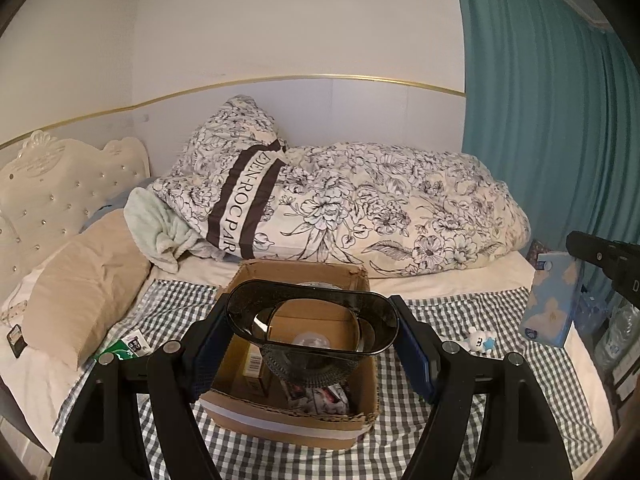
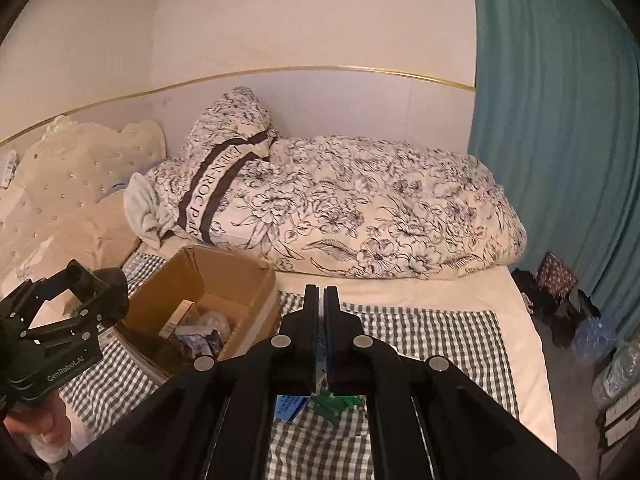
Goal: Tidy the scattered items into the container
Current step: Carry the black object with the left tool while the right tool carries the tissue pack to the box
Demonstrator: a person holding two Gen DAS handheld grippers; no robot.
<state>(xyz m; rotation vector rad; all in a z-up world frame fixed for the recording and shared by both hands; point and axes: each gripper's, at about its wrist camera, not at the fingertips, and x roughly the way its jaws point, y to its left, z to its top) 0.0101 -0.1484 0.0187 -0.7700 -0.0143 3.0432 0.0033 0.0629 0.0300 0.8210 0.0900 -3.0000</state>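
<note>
In the left wrist view, our left tongs (image 1: 312,332) are clamped wide across a dark glass jar (image 1: 312,320), holding it directly above the open cardboard box (image 1: 292,412) on the bed, its mouth facing us.

In the right wrist view, our right tongs (image 2: 322,300) are pinched shut on a blue packet (image 2: 291,404); the box (image 2: 200,292) lies to their left.
</note>
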